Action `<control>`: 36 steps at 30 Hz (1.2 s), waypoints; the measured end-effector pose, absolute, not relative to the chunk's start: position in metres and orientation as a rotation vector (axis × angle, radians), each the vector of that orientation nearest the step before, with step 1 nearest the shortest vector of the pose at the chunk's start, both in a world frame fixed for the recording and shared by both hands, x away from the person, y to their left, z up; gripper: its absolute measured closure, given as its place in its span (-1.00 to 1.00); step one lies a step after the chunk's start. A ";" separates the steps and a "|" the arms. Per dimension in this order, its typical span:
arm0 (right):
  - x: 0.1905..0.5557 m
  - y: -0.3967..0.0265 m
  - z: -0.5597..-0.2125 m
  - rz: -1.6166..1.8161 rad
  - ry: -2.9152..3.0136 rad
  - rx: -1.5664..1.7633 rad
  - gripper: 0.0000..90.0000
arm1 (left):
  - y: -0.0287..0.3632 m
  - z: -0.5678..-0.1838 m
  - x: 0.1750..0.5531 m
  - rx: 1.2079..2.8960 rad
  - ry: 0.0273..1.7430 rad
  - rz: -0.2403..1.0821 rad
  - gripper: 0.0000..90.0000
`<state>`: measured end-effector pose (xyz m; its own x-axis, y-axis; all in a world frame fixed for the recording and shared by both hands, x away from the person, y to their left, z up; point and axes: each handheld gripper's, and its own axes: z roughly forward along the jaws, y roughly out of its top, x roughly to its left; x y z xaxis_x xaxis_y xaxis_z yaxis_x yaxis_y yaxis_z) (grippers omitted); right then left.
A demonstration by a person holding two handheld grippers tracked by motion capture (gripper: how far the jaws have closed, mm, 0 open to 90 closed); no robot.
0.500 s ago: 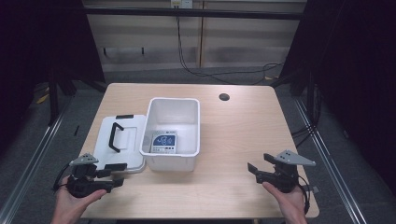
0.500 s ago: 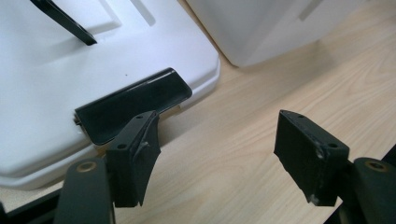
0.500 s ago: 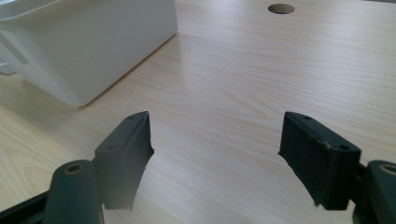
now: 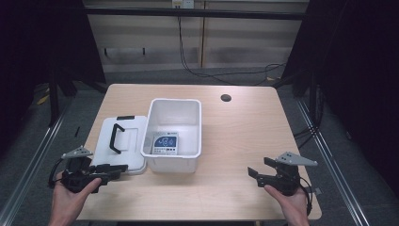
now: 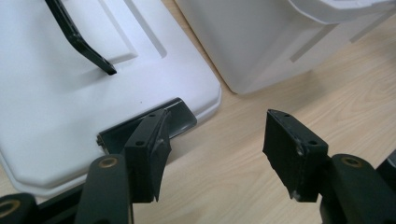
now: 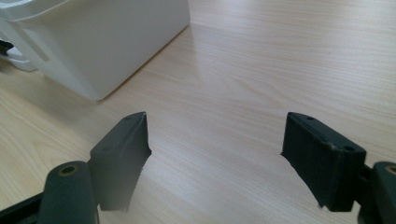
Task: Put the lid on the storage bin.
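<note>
Near the tabletop's front-left corner: left gripper (image 4: pixel 110 169) with jaws parted and empty, at the near edge of the flat-lying white lid (image 4: pixel 120 146), beside its dark latch (image 5: pixel 154 121), likely ready to lift it. Just right, touching the lid: open white bin (image 4: pixel 175 162) holding a printed packet (image 4: pixel 164 143). Toward the front-right corner: right gripper (image 4: pixel 254 175), jaws wide, empty, over bare wood, unobstructed.

Black two-jawed tools (image 4: pixel 120 168) with grey three-cornered top plates.

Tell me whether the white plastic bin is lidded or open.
Open. The white plastic bin has no cover; its white lid with a black handle lies flat on the table beside it.
</note>
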<state>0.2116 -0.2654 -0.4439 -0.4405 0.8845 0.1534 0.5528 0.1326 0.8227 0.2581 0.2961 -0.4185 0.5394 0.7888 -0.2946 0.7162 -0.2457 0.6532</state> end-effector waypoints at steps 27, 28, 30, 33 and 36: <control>0.213 -0.258 -0.447 1.210 2.117 1.383 -0.58 | 0.285 -0.389 0.312 2.087 1.357 0.134 0.08; 0.213 -0.258 -0.447 1.210 2.117 1.383 -0.58 | 0.285 -0.389 0.312 2.087 1.357 0.134 0.09; 0.214 -0.256 -0.448 1.207 2.130 1.375 -0.60 | 0.287 -0.388 0.321 2.068 1.382 0.141 0.09; 0.215 -0.255 -0.448 1.202 2.146 1.369 -0.61 | 0.286 -0.387 0.329 2.099 1.393 0.143 0.09; 0.215 -0.255 -0.448 1.202 2.147 1.366 -0.61 | 0.286 -0.384 0.335 2.123 1.416 0.133 0.05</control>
<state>0.2146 -0.2551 -0.4483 -0.4884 0.8580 0.1589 0.5838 0.1860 0.7903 0.3347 0.2862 -0.3842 0.4322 0.8727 -0.2270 0.8150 -0.2704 0.5125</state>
